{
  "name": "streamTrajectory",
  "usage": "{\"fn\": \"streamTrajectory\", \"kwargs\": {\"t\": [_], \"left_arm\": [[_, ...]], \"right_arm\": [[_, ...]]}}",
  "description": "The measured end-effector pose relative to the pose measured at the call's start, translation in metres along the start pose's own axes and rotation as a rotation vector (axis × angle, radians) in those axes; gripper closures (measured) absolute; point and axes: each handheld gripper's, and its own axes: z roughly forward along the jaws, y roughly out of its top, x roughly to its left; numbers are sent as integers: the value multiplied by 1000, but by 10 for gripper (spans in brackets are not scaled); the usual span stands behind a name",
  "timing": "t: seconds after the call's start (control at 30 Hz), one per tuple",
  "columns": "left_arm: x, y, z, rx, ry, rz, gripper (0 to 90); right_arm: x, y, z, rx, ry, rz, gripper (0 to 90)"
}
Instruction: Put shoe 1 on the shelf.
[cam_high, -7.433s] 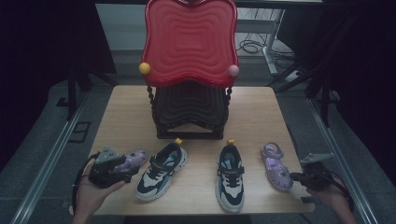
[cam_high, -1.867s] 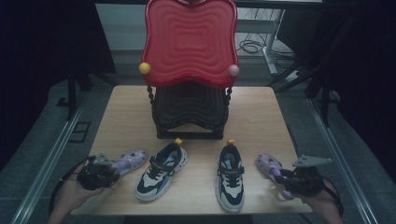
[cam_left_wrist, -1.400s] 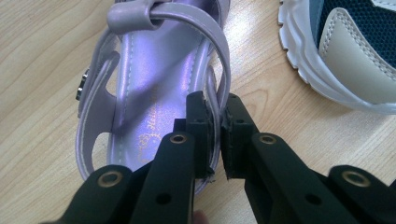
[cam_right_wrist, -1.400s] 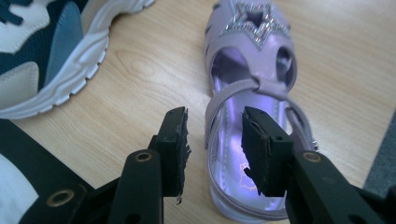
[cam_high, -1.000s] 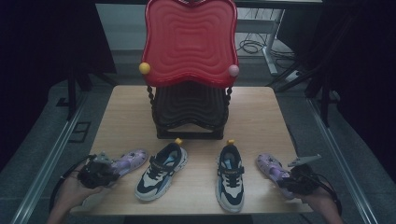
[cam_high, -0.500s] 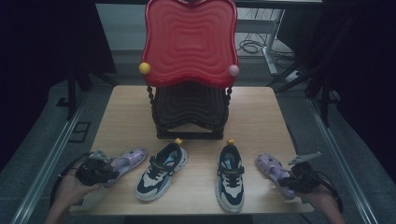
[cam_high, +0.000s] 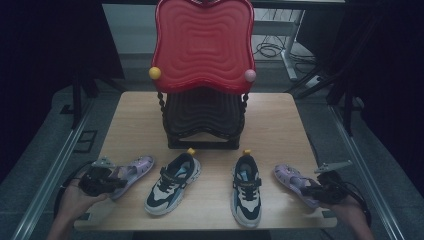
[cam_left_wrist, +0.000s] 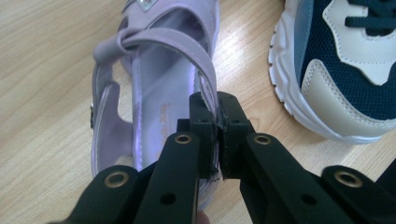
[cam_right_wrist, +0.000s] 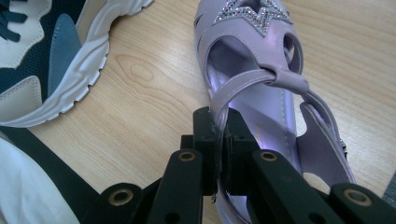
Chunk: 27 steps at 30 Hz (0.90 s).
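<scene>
Four shoes lay on the wooden desk (cam_high: 280, 125): two lilac strappy sandals at the outer ends, two navy-and-white sneakers between. The left claw (cam_left_wrist: 215, 122) pinched the left sandal's (cam_left_wrist: 154, 93) side wall; the right claw (cam_right_wrist: 218, 133) pinched the right sandal's (cam_right_wrist: 261, 88) strap

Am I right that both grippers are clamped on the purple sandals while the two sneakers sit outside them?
Not quite: the sneakers sit between the purple sandals, as the high view shows. Both the left gripper and the right gripper are indeed clamped on sandal straps.
</scene>
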Motion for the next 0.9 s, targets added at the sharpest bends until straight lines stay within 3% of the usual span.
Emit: {"fn": "streamTrajectory", "kwargs": {"t": [0.33, 0.57, 0.77, 0.9], "left_arm": [[1, -2, -17, -84, -6, -56, 866], [-8, 5, -35, -134, -14, -45, 865], [-18, 13, -46, -174, -23, -22, 865], [-24, 19, -51, -193, -42, -15, 865]], "right_arm": [[-3, 2, -11, -69, 24, 21, 865], [6, 15, -17, -147, 49, -7, 865], [12, 24, -17, -161, 59, -25, 865], [16, 29, -18, -202, 70, -22, 866]]}}
